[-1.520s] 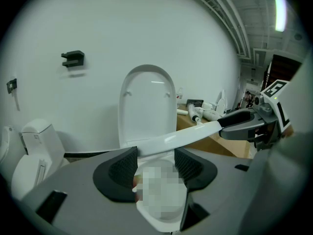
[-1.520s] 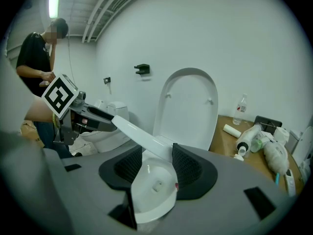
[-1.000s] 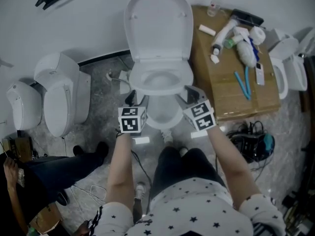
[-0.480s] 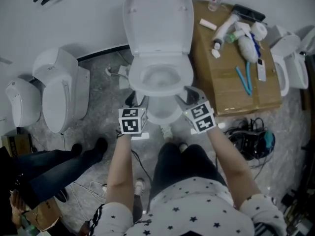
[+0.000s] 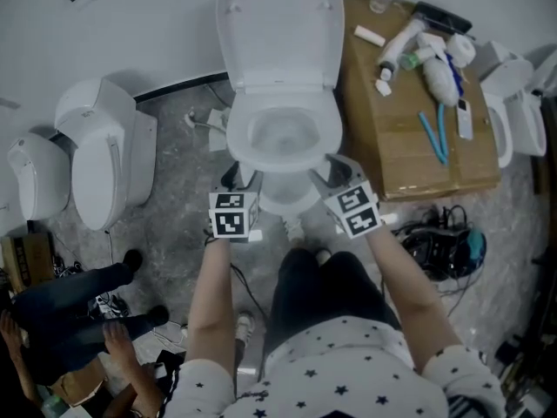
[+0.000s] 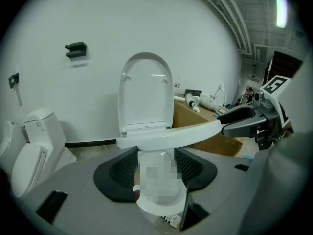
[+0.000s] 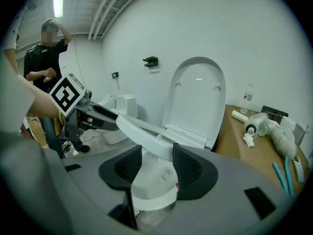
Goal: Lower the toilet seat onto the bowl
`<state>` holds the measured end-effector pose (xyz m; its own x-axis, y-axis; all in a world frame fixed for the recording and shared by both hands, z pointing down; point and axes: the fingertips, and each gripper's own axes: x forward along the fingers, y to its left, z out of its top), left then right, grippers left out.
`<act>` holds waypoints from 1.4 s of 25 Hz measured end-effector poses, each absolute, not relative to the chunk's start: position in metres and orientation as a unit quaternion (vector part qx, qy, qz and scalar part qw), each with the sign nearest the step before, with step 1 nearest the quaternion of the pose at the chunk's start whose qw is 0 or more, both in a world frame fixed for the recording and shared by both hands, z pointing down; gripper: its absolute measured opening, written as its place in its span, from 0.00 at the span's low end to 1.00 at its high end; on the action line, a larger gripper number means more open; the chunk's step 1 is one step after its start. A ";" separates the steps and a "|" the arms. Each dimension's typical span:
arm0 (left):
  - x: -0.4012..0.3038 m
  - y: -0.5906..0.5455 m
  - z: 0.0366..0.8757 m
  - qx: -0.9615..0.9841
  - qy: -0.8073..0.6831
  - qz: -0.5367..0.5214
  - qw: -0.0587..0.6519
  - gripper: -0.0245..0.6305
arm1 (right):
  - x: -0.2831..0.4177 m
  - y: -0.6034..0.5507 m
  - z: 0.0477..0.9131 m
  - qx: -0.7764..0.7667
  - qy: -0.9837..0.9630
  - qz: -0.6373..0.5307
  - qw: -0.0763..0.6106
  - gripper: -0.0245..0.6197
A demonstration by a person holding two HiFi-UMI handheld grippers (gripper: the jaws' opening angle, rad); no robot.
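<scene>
The white toilet (image 5: pixel 280 138) stands against the wall with its lid (image 5: pixel 278 29) upright. Its seat ring (image 5: pixel 324 133) lies flat over the bowl. In both gripper views the seat shows edge-on as a level white band (image 6: pixel 168 135) (image 7: pixel 146 131). My left gripper (image 5: pixel 237 175) (image 6: pixel 155 168) is open at the bowl's front left, with a finger against the seat's edge (image 7: pixel 100 115). My right gripper (image 5: pixel 326 168) (image 7: pixel 159 165) is open at the front right, and its fingertips (image 6: pixel 230 117) meet the seat's rim. Whether the seat rests on the bowl is hidden.
Two spare toilets (image 5: pixel 104 168) (image 5: pixel 39 181) stand on the floor to the left, another (image 5: pixel 509 120) at the right. A cardboard box (image 5: pixel 409 146) beside the bowl carries bottles and tools. Cables (image 5: pixel 444 238) lie at the right. A person (image 5: pixel 70 316) (image 7: pixel 46 58) stands at the lower left.
The bystander at the lower left has shifted, and the view has moved slightly, so the toilet sits higher in frame. Both grippers and the seat hold their places.
</scene>
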<state>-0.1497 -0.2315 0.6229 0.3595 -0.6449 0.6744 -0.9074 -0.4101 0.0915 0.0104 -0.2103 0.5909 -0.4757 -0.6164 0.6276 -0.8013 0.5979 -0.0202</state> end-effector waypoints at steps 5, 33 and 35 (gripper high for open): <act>-0.149 -0.224 0.629 0.792 -0.487 0.285 0.233 0.40 | 0.008 -0.202 0.598 0.417 -0.845 0.162 0.294 0.33; -0.152 -0.186 0.684 0.783 -0.479 0.298 0.262 0.39 | 0.005 -0.166 0.646 0.424 -0.836 0.169 0.304 0.33; -0.152 -0.183 0.688 0.781 -0.478 0.301 0.267 0.39 | 0.005 -0.164 0.650 0.426 -0.834 0.168 0.307 0.33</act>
<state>-0.1521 -0.1827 0.6879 0.3626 -0.5864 0.7243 -0.9069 -0.4011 0.1293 0.0048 -0.1641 0.6499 -0.4487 -0.6076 0.6553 -0.8138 0.5809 -0.0186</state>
